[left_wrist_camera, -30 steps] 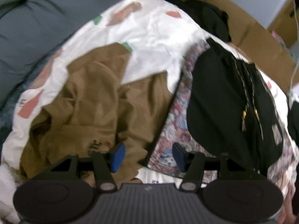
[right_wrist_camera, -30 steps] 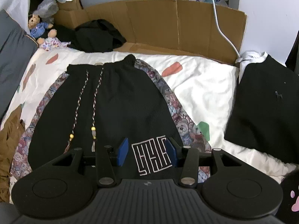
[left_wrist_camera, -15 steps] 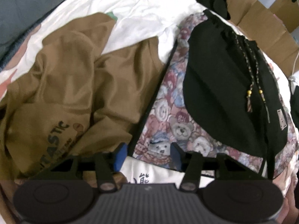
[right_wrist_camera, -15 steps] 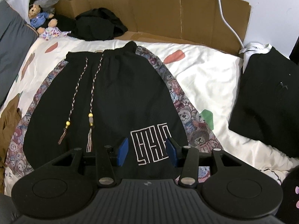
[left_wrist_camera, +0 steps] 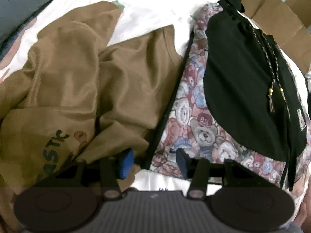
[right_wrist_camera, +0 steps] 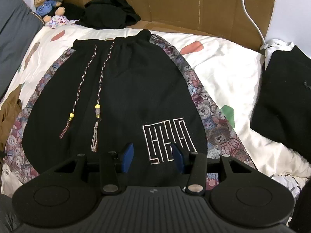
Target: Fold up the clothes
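Observation:
Black shorts (right_wrist_camera: 124,89) with teddy-bear print side panels (right_wrist_camera: 215,124) lie flat on the bed, waistband far, braided drawstrings (right_wrist_camera: 101,89) down the front. My right gripper (right_wrist_camera: 153,158) is open above the near hem, by the white embroidered logo (right_wrist_camera: 169,137). In the left wrist view the shorts (left_wrist_camera: 239,89) lie at right, and the bear panel (left_wrist_camera: 194,128) meets a crumpled brown T-shirt (left_wrist_camera: 77,89). My left gripper (left_wrist_camera: 154,163) is open, low over the panel's black-piped near corner.
A white patterned sheet (right_wrist_camera: 223,62) covers the bed. A black folded garment (right_wrist_camera: 287,104) lies at right. Cardboard (right_wrist_camera: 194,5), a black clothes heap (right_wrist_camera: 110,13) and a teddy bear (right_wrist_camera: 45,2) stand at the back. A grey cushion (right_wrist_camera: 13,31) is at left.
My left gripper has moved forward and down toward the shorts' near left corner, beside the brown T-shirt. My right gripper has backed slightly toward the near hem. Both stay open.

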Available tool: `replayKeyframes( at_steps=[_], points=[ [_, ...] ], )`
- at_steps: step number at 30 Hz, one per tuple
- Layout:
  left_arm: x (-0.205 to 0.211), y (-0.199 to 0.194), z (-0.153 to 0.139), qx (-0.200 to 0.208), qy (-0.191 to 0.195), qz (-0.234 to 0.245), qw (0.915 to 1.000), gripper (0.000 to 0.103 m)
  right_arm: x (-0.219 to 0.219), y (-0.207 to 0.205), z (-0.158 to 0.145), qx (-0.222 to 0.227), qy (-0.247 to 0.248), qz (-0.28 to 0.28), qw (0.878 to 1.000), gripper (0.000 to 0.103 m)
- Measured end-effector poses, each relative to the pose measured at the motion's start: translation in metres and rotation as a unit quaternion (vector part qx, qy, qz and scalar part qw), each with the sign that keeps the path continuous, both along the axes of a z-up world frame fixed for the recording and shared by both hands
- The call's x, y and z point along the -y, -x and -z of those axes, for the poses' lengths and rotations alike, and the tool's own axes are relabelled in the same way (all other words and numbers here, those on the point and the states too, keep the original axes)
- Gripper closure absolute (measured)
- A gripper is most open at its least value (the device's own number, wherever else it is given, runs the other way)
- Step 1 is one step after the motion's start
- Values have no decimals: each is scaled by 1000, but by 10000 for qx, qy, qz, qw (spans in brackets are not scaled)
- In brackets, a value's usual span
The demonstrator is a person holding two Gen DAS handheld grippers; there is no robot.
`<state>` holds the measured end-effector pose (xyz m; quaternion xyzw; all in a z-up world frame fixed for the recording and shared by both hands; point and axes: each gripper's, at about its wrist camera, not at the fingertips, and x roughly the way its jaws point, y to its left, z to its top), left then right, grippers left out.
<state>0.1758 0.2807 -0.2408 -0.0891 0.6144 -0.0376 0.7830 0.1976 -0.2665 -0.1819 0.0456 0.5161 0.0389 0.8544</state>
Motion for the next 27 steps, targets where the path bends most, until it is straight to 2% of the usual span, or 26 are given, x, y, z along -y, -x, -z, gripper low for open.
replayKeyframes(
  at_steps=[4,5,6,12,16,27],
  points=[
    [3,-5,7,-34,-14,43,10000,56,5,-2,2,-24,-66,-16,10000,54],
    [4,-6,8,-36,-19,44,10000,62,5,-2,3,-39,-74,-15,10000,54],
    [4,-6,8,-35,-12,35,10000,74,5,-2,4,-57,-69,-9,10000,54],
    [6,1,1,-16,190,107,9998,95,0,-10,-1,-41,-71,42,10000,54],
    [7,1,-10,12,289,120,9995,97,-11,-8,-6,40,-219,-72,9997,54],
    [30,-6,-68,157,455,243,9985,98,-25,0,-24,309,-505,-283,9978,54]
  ],
)
